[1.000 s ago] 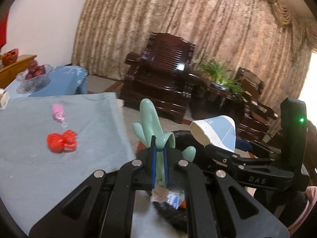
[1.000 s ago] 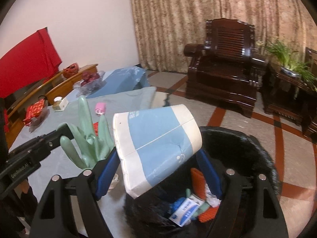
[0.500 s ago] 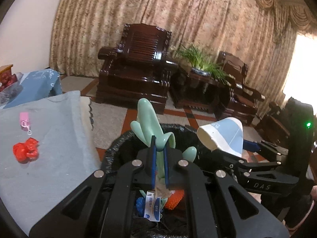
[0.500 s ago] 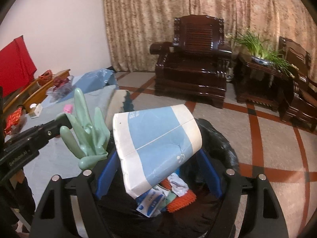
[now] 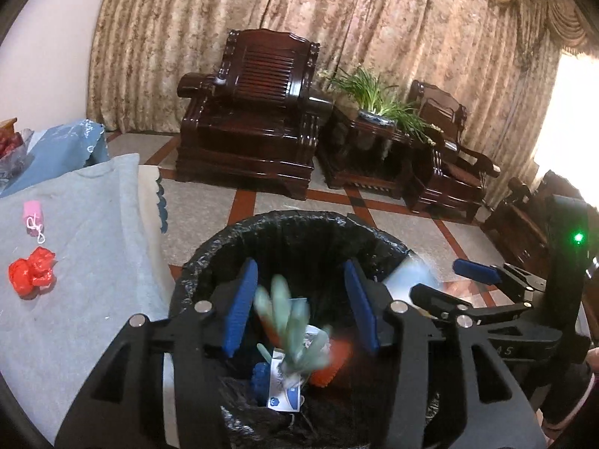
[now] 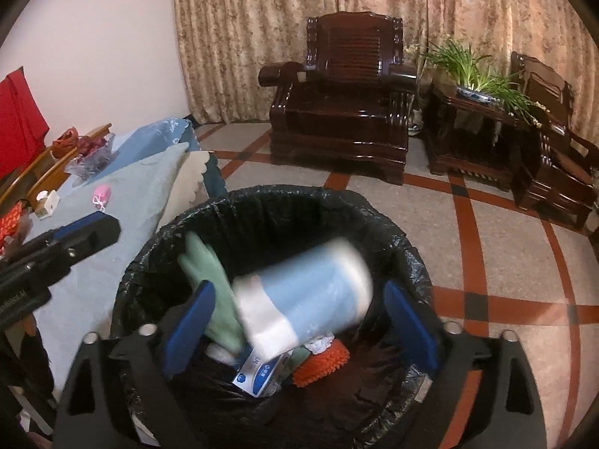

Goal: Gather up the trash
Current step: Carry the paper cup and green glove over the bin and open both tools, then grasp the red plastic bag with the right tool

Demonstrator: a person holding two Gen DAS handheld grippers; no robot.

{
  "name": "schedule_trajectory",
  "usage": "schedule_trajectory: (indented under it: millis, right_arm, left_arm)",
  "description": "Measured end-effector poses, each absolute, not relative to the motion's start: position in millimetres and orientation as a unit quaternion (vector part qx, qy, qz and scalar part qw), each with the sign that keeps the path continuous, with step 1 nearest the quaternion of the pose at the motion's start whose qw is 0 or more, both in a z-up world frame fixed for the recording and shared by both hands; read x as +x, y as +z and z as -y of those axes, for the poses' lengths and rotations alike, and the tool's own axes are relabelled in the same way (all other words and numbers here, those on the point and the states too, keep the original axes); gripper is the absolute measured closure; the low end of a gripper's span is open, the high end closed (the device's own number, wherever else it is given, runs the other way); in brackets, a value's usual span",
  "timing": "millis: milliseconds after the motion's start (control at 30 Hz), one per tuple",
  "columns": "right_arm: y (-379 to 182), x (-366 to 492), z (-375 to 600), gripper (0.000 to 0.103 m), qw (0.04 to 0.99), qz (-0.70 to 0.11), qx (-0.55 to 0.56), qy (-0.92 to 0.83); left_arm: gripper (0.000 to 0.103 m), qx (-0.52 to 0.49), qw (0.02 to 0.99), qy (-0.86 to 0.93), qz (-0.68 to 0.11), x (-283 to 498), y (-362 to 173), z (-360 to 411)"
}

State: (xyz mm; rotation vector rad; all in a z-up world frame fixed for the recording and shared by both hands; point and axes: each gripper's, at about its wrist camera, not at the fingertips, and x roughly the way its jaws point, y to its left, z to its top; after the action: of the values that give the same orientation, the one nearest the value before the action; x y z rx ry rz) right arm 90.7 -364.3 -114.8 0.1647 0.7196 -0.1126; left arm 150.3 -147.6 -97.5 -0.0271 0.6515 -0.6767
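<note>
Two grippers hang over one black-lined trash bin (image 6: pixel 262 205) beside a cloth-covered counter (image 5: pixel 86 262). The left gripper (image 5: pixel 299 310) has its jaws opening, blue pads apart, with one pale green rubber glove (image 5: pixel 292 321), blurred, between them and touching neither pad, above the bin's contents. The right gripper (image 6: pixel 299 321) is likewise opening, pads spread wide; one blue-and-white tissue pack (image 6: pixel 307 292), also blurred, sits between them clear of both, over the bin's mouth. Inside the bin lie one orange scrubber-like item (image 6: pixel 322 364) and one white-and-blue wrapper (image 6: pixel 258 370), among other scraps too dark to count. On the counter, two items remain well apart from the bin: one crumpled red wrapper (image 5: pixel 32 275) and one small pink packet (image 5: pixel 33 215). Two dark wooden armchairs (image 5: pixel 251 112) flank one potted plant (image 5: pixel 374 93).
</note>
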Motion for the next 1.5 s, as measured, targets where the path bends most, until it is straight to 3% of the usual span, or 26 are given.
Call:
schedule_trajectory:
  millis: [133, 300, 900, 1500]
  right_arm:
    - [-110.5, 88.4, 359.7, 0.006, 0.936, -0.337, 0.086, -0.053]
    - [-101.7, 94.6, 343.4, 0.006, 0.941, -0.325, 0.085, -0.028]
    - [-82.7, 174.2, 191.0, 0.006, 0.946, -0.301, 0.039, 0.115]
    - [-123.5, 261.7, 68.5, 0.006, 0.927, -0.329, 0.022, 0.178]
  left_arm:
    - [0.027, -0.021, 0.904, -0.299, -0.304, 150.4, -94.7, 126.8]
    - [0.014, -0.021, 0.923, -0.252, -0.29, 150.2, -87.4, 87.9]
    - [0.011, -0.041, 0.955, -0.063, -0.287, 162.3, -85.0, -88.1]
    - [0.011, -0.06, 0.949, 0.025, -0.307, 205.0, -113.0, -187.2]
